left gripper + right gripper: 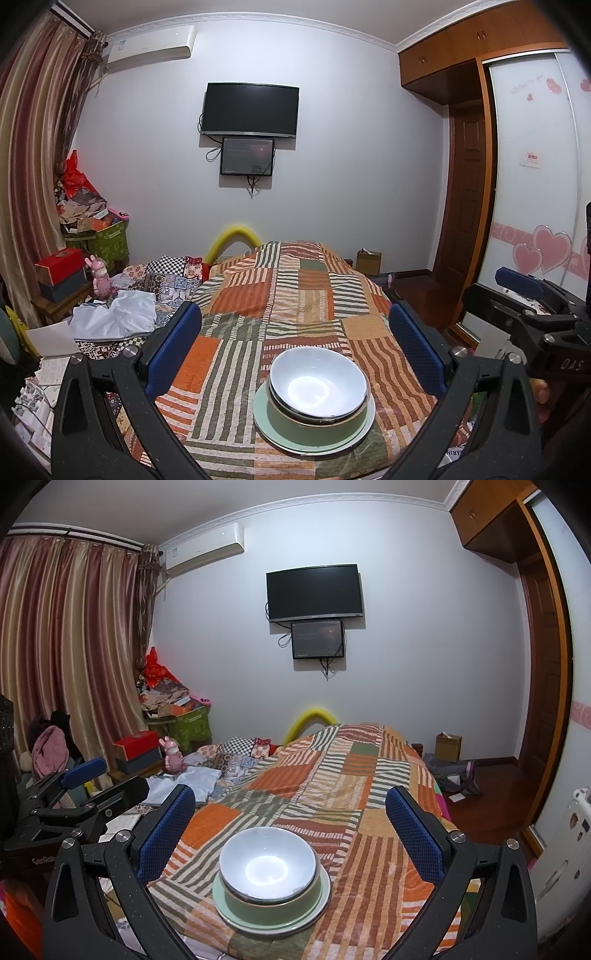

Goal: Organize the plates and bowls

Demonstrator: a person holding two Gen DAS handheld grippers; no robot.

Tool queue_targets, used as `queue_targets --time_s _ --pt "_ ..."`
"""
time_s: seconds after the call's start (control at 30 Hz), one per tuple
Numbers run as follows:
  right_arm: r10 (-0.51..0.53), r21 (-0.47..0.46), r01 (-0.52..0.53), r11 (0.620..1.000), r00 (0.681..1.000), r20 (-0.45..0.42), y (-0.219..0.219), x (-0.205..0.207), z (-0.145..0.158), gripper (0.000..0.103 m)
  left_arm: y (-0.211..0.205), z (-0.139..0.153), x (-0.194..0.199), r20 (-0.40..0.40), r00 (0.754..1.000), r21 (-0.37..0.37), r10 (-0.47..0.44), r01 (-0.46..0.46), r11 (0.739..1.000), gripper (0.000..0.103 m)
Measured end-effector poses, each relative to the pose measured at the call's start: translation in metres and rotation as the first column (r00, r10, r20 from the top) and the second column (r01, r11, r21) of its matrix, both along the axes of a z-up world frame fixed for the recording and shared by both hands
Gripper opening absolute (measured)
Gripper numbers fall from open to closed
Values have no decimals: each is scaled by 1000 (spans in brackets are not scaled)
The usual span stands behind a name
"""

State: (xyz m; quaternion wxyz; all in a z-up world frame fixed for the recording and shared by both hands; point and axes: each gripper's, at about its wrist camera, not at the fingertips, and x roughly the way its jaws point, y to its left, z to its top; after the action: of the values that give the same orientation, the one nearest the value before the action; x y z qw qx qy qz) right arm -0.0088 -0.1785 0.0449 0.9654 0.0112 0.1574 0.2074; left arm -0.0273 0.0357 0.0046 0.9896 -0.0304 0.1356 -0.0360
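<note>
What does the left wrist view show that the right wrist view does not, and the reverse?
Only the left wrist view shows the wardrobe door with pink hearts and the right tool from the side. Only the right wrist view shows the pink garment by the curtain and the left tool from the side. Both show the white bowl nested in a green bowl on a green plate, on the patchwork bedspread.

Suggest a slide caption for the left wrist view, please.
Open left gripper above a white bowl nested in a green bowl on a green plate, on a patchwork bedspread.
</note>
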Motion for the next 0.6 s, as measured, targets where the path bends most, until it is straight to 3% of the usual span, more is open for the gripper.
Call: queue_targets --time_s 0.6 --pt "1 5 -1 1000 1000 -14 -2 6 -3 103 -2 -1 3 -10 1000 8 -8 8 1000 103"
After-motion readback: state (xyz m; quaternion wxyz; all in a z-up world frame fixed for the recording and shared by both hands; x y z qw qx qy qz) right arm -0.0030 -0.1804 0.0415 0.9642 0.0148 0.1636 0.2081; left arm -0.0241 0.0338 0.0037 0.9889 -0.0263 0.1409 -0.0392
